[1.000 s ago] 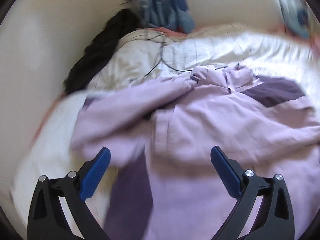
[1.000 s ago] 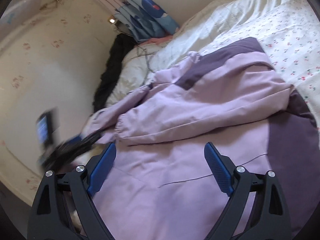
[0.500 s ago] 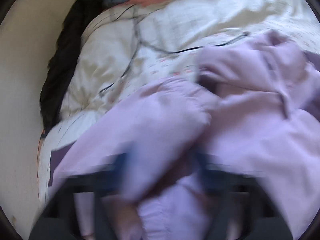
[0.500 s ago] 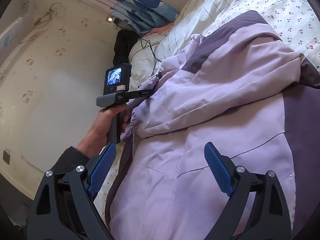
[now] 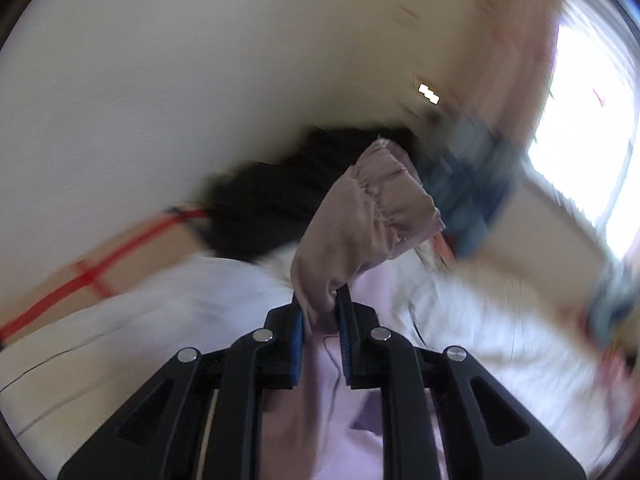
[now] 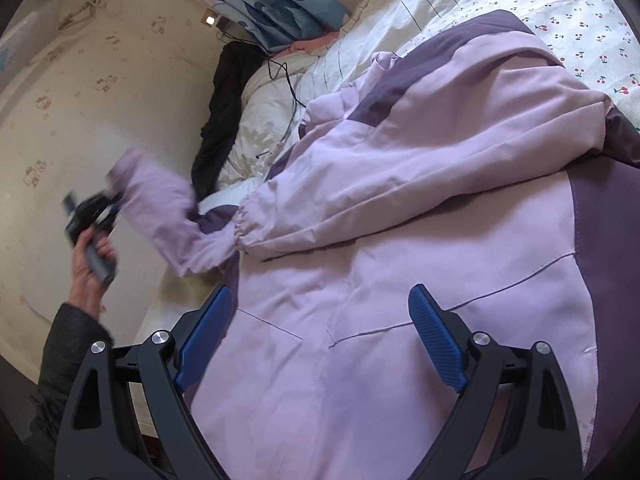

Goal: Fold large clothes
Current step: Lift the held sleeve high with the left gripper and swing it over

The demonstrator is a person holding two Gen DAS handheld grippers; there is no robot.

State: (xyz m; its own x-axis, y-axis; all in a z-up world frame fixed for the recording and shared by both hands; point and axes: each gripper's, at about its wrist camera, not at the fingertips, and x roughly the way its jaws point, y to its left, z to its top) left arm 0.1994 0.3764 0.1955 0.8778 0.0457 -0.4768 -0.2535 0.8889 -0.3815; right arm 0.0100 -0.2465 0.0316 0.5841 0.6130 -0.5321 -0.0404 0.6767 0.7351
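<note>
A large lilac jacket (image 6: pixel 400 240) with dark purple panels lies spread on the bed. My left gripper (image 5: pixel 322 300) is shut on the elastic cuff end of its left sleeve (image 5: pixel 368 216) and holds it lifted off the bed, toward the wall. The right wrist view shows the same sleeve (image 6: pixel 160 204) stretched out to the left with the left gripper (image 6: pixel 110 204) at its end. My right gripper (image 6: pixel 320 320) is open and empty, low over the jacket's front near the hem. The other sleeve (image 6: pixel 400 184) lies folded across the body.
The bed has a white cherry-print sheet (image 6: pixel 580 12). A black garment (image 6: pixel 220 112) lies along the wall at the bed's far left, with a thin black cable (image 6: pixel 288 84) on a white quilt. A blue patterned curtain (image 6: pixel 280 4) hangs beyond. The wall (image 6: pixel 60 120) is close on the left.
My left gripper went from open over the jacket to shut on the sleeve cuff, then pulled the sleeve up and out to the left. The right gripper stayed open over the jacket front.
</note>
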